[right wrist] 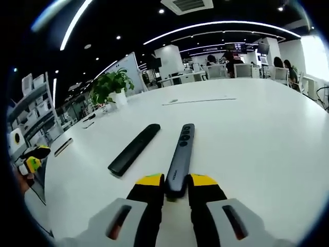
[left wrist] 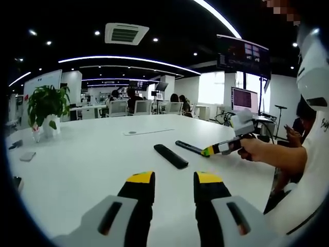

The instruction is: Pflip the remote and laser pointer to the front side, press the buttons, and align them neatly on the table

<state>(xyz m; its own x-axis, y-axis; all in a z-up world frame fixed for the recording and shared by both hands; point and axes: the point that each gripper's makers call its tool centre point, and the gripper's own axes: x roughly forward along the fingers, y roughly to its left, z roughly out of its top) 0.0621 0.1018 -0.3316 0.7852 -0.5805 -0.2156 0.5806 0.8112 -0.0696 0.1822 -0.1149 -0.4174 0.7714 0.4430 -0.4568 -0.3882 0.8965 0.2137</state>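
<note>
Gripping the near end of the laser pointer (right wrist: 179,159), your right gripper (right wrist: 176,189) had its jaws closed on it, button side up, on the white table (right wrist: 257,144). The remote (right wrist: 134,148) lay just beside it, plain face up. Your left gripper (left wrist: 175,186) hovered with jaws apart, well short of both.

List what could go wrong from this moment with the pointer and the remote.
1. The right gripper has the laser pointer by its near end alone; lifted so, it may droop or slip from the fingers.
2. The remote lies close beside the pointer, so swinging it could knock the remote askew.
3. The remote's plain face shows no buttons; it probably still needs flipping by the idle left gripper.
</note>
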